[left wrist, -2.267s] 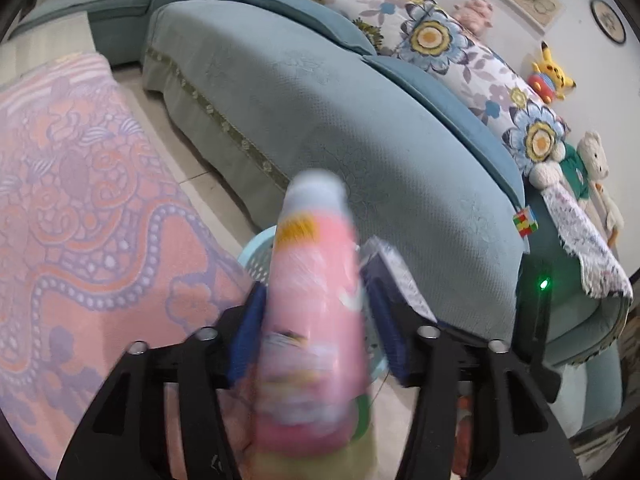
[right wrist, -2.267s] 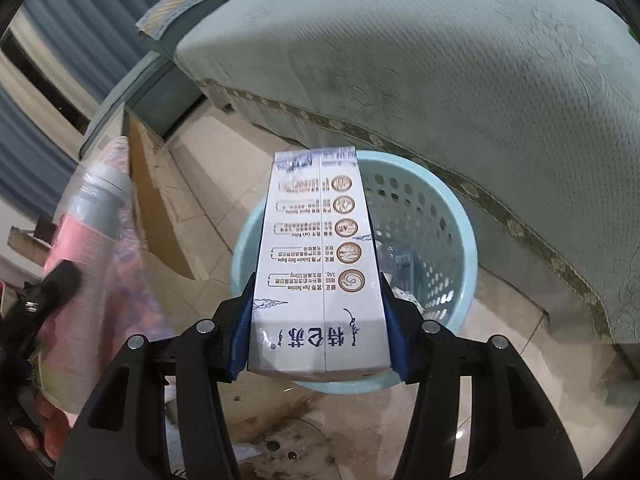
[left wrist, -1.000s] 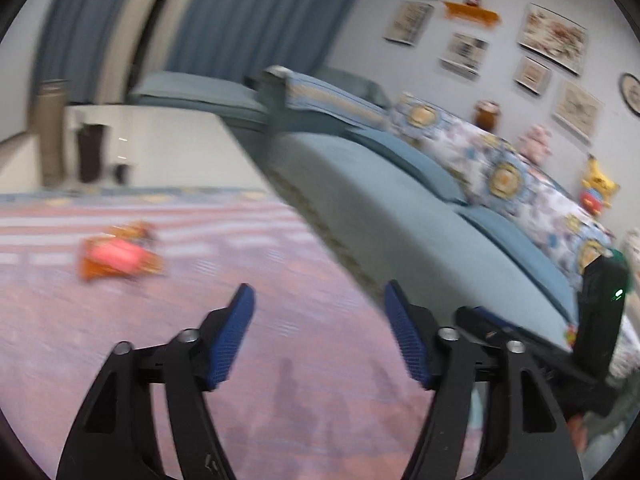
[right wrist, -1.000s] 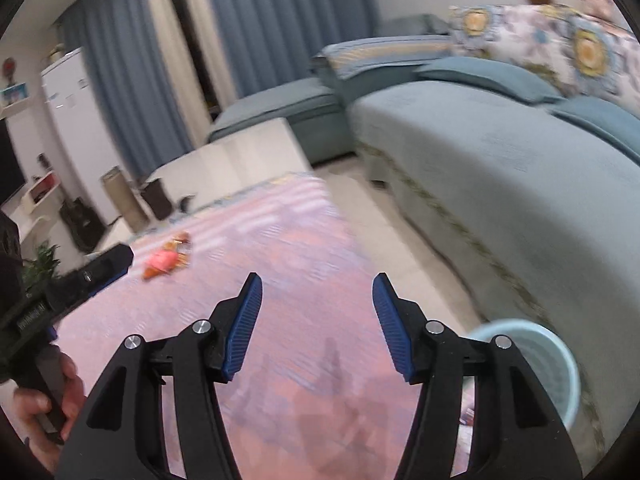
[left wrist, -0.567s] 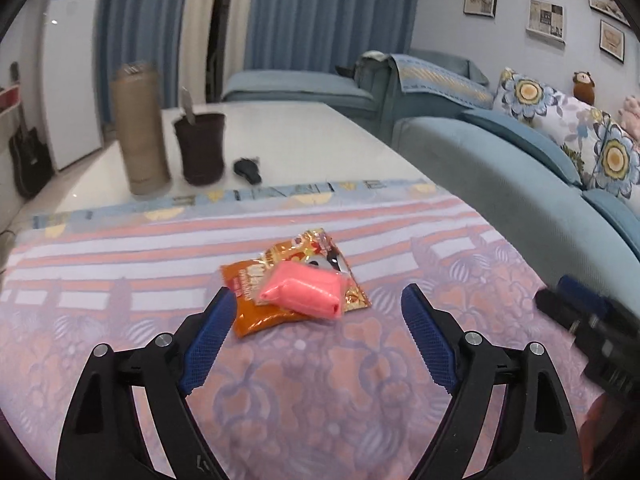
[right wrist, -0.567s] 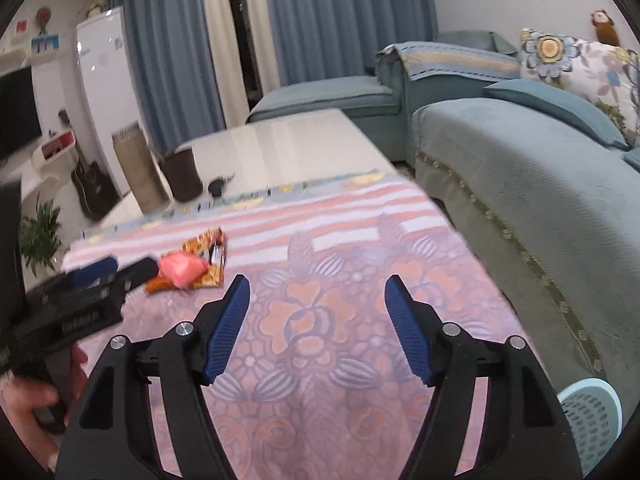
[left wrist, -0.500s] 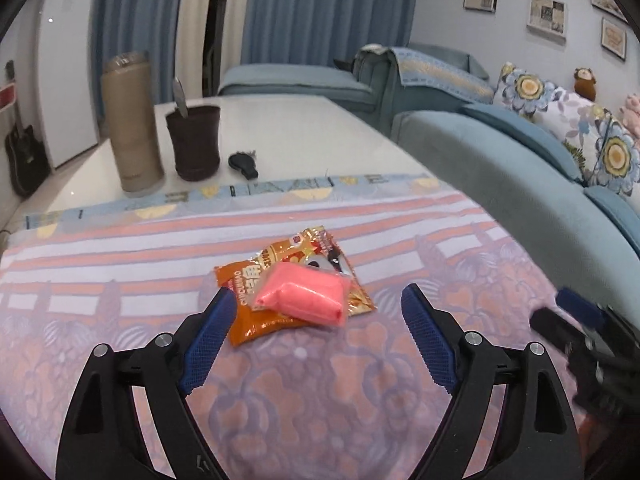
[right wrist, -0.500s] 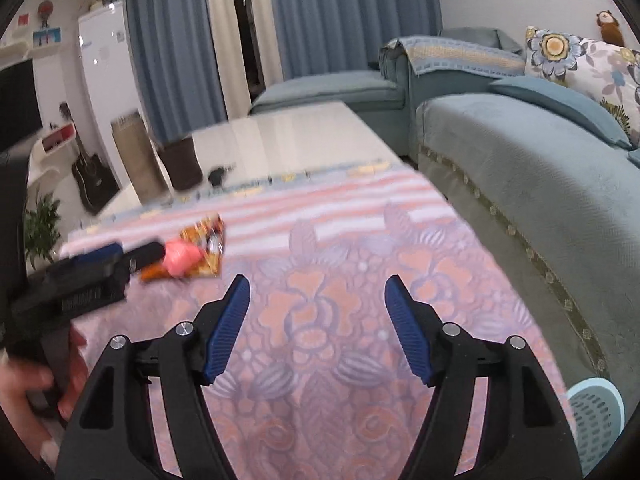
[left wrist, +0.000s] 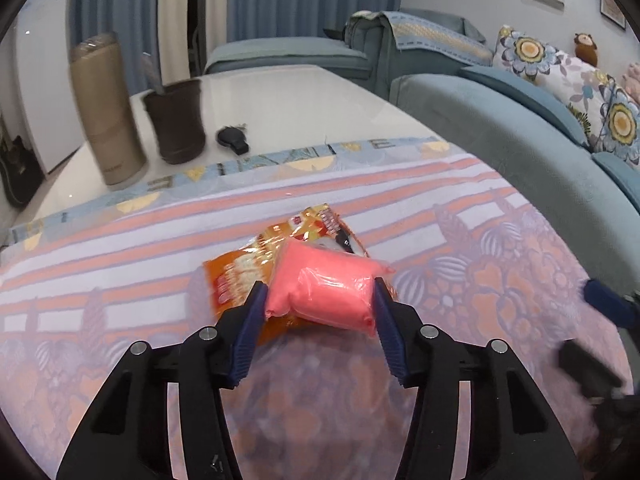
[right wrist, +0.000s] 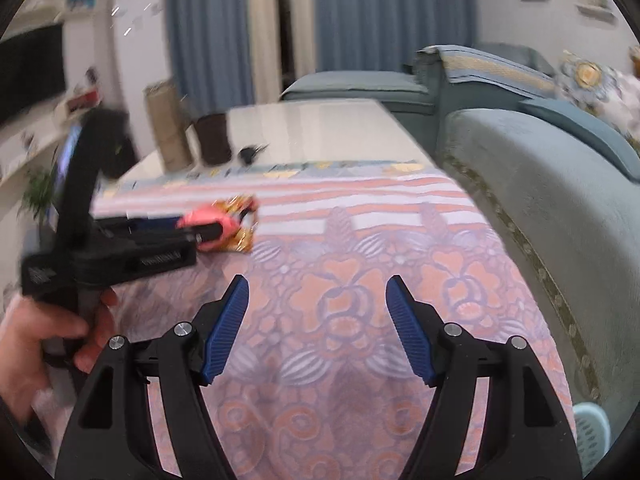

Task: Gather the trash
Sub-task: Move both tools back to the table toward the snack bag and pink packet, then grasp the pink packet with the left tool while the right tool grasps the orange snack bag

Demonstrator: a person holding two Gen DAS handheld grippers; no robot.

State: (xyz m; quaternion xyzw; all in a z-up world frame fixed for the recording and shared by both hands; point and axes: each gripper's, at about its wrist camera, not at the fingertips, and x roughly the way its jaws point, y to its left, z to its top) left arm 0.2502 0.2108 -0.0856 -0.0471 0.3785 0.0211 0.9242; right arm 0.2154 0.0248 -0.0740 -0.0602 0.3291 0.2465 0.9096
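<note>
Left tongs clamped on a soft, glossy pink packet; right tongs apart above the patterned table

A puffy pink plastic packet is laid on an orange foil snack wrapper on the floral tablecloth (sofa alongside, right), bracketed by the left gripper.

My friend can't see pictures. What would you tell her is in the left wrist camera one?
The left claw has its two blue fingers on either side of a soft pink packet that lies on an orange snack wrapper. Both sit on a pink flowery tablecloth, with a tan tumbler, a brown cup and a blue sofa behind.
</note>
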